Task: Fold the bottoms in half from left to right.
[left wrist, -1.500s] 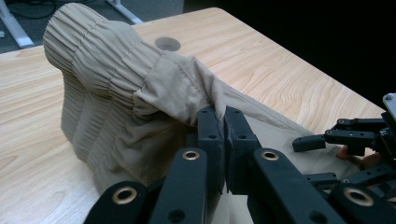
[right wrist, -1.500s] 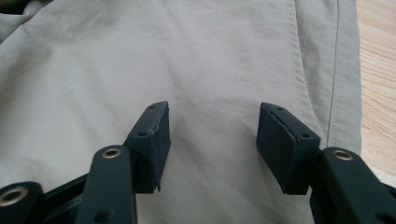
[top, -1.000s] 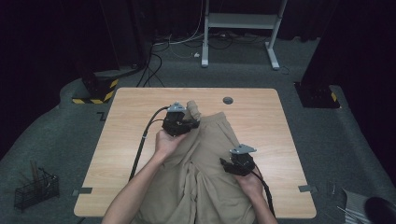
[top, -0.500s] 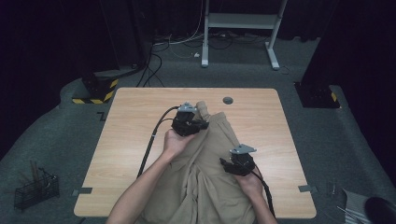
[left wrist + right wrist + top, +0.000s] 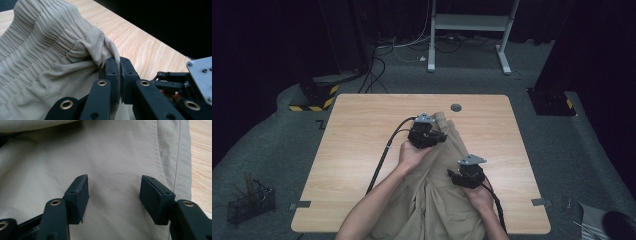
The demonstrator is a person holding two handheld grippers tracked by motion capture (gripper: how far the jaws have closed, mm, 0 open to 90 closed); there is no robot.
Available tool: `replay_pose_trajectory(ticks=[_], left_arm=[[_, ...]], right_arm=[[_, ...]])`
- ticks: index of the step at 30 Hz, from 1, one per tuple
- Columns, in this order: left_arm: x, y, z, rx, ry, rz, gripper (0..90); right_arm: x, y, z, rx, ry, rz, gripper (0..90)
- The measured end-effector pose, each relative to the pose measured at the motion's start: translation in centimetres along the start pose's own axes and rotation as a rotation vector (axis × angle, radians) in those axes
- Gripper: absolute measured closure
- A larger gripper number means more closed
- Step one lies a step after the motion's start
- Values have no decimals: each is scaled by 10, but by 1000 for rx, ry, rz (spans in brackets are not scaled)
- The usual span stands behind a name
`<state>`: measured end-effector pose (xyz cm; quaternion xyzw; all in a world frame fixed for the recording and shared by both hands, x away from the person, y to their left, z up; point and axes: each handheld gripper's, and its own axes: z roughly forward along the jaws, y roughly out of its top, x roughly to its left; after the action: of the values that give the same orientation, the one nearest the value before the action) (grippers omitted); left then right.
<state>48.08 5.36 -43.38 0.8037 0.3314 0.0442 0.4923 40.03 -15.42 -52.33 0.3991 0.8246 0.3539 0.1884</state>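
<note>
Farther up the desk (image 5: 362, 150) now, the left gripper (image 5: 119, 72) pinches the trousers' (image 5: 437, 200) waistband (elasticated); right gripper (image 5: 113, 200) fingers gape wide above them.

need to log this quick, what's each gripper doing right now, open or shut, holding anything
left gripper: shut on the waistband of the beige trousers.
right gripper: open, jaws wide apart over the trousers, nothing held.

- Trousers (image 5: 437, 195): plain khaki-beige, ribbed waistband.
- Table (image 5: 357, 150): pale wood grain.
- Grippers' jaws: matt black.
- Block (image 5: 314, 97), 10 o'clock: yellow-black stripes.
</note>
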Motion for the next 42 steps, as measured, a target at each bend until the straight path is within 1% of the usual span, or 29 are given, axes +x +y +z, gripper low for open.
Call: replay_pose_trajectory(ticks=[3,8,11,13,15,16,17,18,19,24,28,30,33,35,38,42], left_arm=[[-2,-1,7,0,-9,-8,865],[-2,-5,19,17,-12,-12,864],[0,-8,24,24,-14,-24,864],[1,-11,28,27,-14,-42,863],[2,-13,32,38,-11,-46,862],[2,-15,34,39,-6,-43,861],[1,-16,36,49,9,-28,860],[0,-17,38,63,22,-4,860],[-1,-19,41,75,25,1,859],[-1,-24,51,99,21,-10,854],[0,-25,55,102,16,-20,844],[1,-25,56,103,15,-24,783],[0,-25,56,107,21,-15,727],[-1,-24,54,105,34,-7,642],[-2,-22,50,100,52,5,553],[-3,-18,39,88,67,11,491]], right_arm=[[0,0,0,0,-1,0,402],[0,0,0,0,-1,0,401],[0,0,0,1,-2,1,400],[0,0,0,2,-3,1,400],[0,0,0,0,-2,0,399],[0,0,0,1,-3,2,398],[0,0,0,1,-3,1,397],[0,0,0,1,-4,1,396],[0,0,0,1,-4,0,395],[0,0,0,2,-6,-1,393],[0,0,0,2,-7,-1,392],[0,0,0,2,-7,1,392],[0,0,0,1,-7,1,391],[0,0,0,1,-6,2,391],[0,0,0,1,-7,2,389],[0,0,0,2,-7,3,387]])
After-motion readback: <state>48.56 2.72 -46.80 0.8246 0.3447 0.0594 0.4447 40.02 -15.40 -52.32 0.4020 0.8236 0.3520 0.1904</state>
